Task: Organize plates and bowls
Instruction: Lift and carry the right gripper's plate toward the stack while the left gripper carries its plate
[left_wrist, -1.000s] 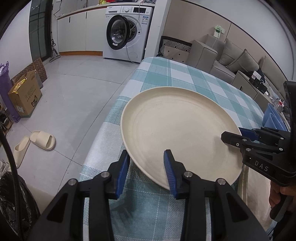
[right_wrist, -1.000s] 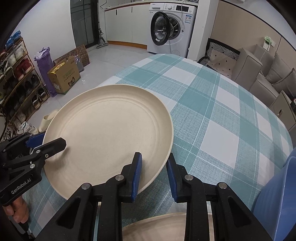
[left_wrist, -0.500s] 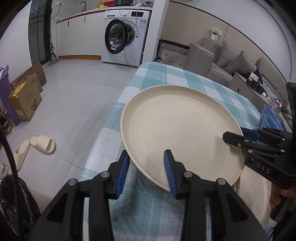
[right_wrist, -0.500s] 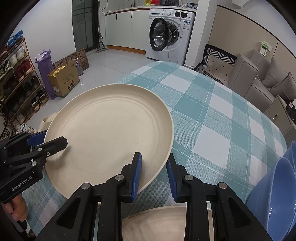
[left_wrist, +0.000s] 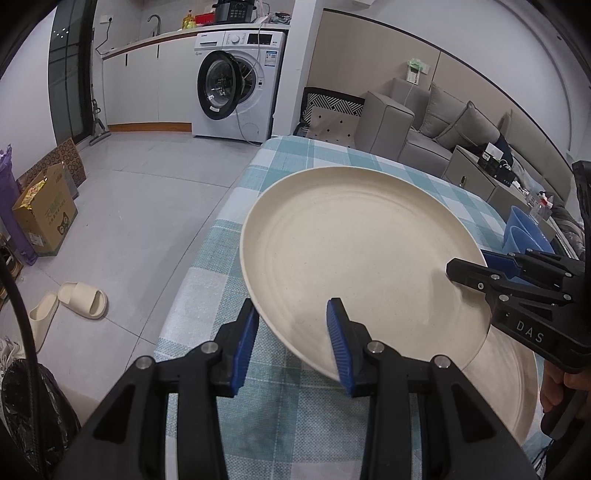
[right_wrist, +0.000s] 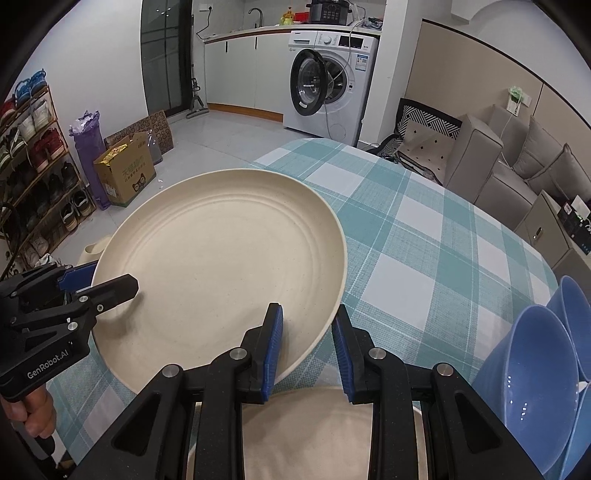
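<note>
A round cream plate (left_wrist: 362, 258) with faint concentric rings fills the frame centre, lifted and tilted above the teal-and-white checked tablecloth (right_wrist: 424, 236). The left gripper (left_wrist: 291, 336) clamps its lower rim; the right gripper (right_wrist: 306, 343) clamps the opposite edge. A second cream plate (right_wrist: 314, 435) lies at lower centre, stacked blue bowls (right_wrist: 535, 362) at lower right.

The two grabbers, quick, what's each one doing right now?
Left gripper: shut on the cream plate, pinching its near rim.
Right gripper: shut on the same cream plate, pinching the opposite rim.
</note>
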